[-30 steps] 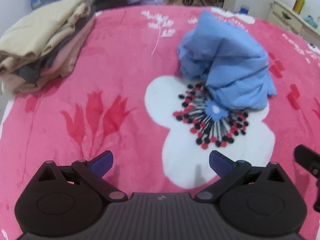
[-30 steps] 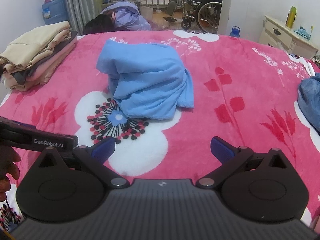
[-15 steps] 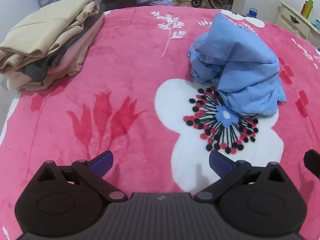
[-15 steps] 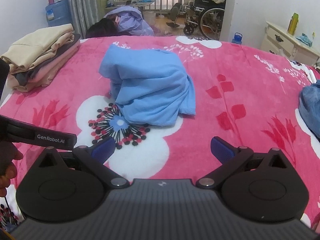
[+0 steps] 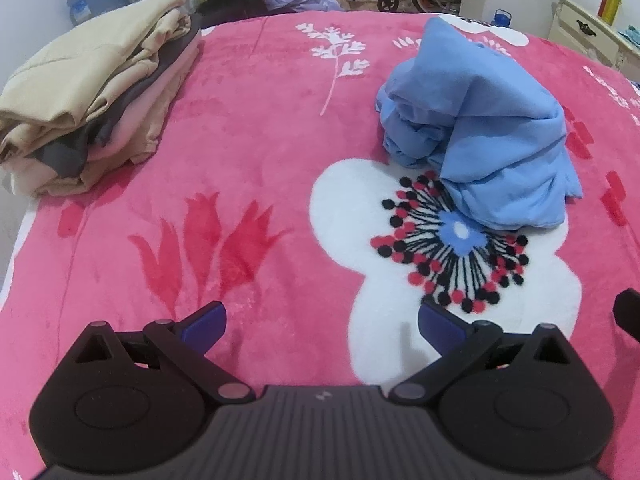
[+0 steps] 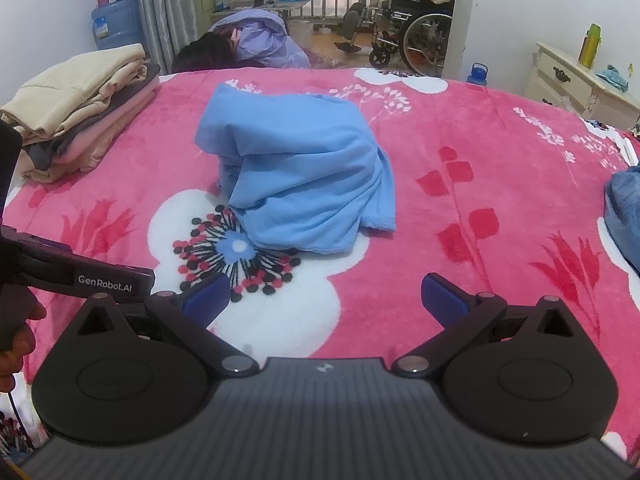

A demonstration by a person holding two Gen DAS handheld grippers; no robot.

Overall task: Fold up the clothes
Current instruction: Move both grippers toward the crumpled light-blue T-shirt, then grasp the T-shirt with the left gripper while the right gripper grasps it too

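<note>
- At right centre of the left wrist view: blue garment (image 5: 484,128) heaped on the bed (image 5: 256,128); left gripper (image 5: 320,322) spread, empty.
- At centre of the right wrist view: same garment, soft, light, likely best pinched at a loose lower hem; right gripper (image 6: 326,296) spread, empty.

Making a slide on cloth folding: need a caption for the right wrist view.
Open right gripper faces a crumpled blue garment on the pink floral blanket, folded stack at left.
</note>
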